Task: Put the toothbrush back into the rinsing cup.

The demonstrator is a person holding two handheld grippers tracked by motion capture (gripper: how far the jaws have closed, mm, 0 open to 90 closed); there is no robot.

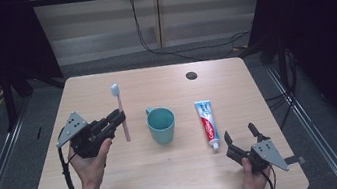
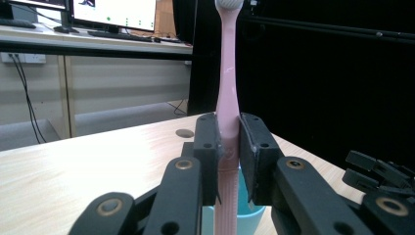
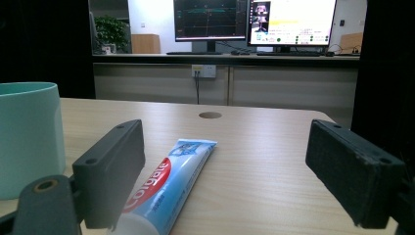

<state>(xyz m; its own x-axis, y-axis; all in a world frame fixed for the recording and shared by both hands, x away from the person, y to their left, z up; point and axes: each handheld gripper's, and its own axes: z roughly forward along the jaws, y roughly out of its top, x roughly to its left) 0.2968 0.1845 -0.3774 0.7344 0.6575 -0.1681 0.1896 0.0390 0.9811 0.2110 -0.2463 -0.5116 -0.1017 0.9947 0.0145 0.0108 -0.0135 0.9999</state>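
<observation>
Two grippers over table, one loaded.
Left gripper [image 1: 118, 118] clamps pink toothbrush [image 1: 122, 114] upright, just left of cup [image 1: 161, 124]; right gripper [image 1: 239, 135] gapes wide beside toothpaste [image 1: 207, 122], lying flat.

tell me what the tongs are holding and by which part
Left tongs clamp the pink toothbrush low on its handle, upright. Right tongs are open, holding nothing.

High view overhead facing forward-down, both gripper views low, close, level, sharing the table [image 1: 178, 174] and cup [image 1: 161, 124]
</observation>
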